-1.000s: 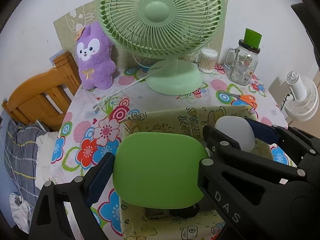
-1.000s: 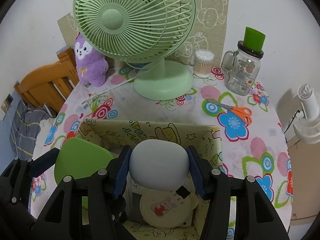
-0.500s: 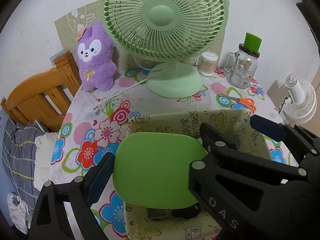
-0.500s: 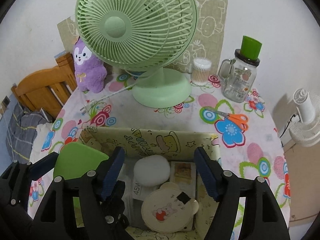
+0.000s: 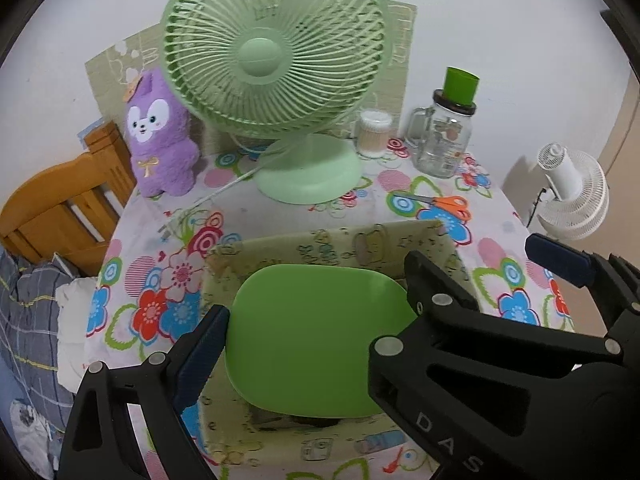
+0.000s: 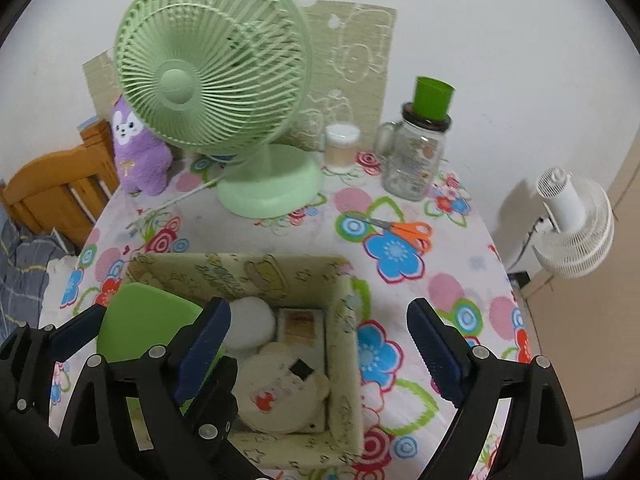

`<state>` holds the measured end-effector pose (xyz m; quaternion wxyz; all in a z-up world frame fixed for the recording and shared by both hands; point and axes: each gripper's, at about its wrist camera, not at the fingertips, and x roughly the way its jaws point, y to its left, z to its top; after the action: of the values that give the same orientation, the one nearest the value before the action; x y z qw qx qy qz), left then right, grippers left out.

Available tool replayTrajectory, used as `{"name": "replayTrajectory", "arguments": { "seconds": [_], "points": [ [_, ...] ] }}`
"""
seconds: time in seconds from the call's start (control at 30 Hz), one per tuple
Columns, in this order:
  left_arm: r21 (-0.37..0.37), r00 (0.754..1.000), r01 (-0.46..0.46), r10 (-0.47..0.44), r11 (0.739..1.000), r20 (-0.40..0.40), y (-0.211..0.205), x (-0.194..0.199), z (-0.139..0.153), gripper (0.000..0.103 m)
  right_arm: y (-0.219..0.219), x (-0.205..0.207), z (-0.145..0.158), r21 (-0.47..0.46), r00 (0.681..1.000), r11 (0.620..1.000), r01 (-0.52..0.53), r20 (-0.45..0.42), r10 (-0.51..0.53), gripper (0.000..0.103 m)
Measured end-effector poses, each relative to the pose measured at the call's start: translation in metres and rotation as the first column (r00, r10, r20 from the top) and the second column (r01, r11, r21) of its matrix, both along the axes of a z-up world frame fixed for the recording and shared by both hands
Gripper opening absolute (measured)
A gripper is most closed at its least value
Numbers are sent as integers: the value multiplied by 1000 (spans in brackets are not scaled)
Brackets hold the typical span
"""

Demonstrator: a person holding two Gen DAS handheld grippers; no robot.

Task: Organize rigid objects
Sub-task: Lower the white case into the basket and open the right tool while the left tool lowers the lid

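A: Lowering the green lid (image 5: 316, 340) flat onto the printed box (image 6: 340, 320) is the step, I think; keep its edges level with the walls just beneath the jaws.

B: And the jaws?

A: The left gripper (image 5: 320, 344) grips the lid, very wide. The right gripper (image 6: 320, 344) has just been opening; nothing between its jaws, the white pebble (image 6: 252, 322) lies in the box below.

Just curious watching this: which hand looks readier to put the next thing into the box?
Probably the left. Its tongs hold the green plate right over the box. The right tongs have just been opening and have nothing between them; the white pebble-shaped thing already lies inside.
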<state>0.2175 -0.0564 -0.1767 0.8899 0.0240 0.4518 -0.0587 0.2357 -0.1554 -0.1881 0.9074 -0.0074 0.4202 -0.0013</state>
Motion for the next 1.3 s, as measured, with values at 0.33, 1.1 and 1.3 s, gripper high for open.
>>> {"name": "replayTrajectory", "arguments": {
  "seconds": [0.33, 1.1, 1.3],
  "points": [
    [-3, 999, 29, -29, 1000, -36, -17, 4, -14, 95, -19, -1, -13, -11, 999, 1000, 23, -39, -24, 92],
    [63, 992, 81, -75, 995, -104, -44, 20, -52, 95, -49, 6, -48, 10, 989, 997, 76, -129, -75, 92],
    [76, 989, 101, -92, 992, -120, -47, 21, -54, 96, -52, 5, -51, 25, 986, 995, 91, -146, -87, 92]
  ]
}}
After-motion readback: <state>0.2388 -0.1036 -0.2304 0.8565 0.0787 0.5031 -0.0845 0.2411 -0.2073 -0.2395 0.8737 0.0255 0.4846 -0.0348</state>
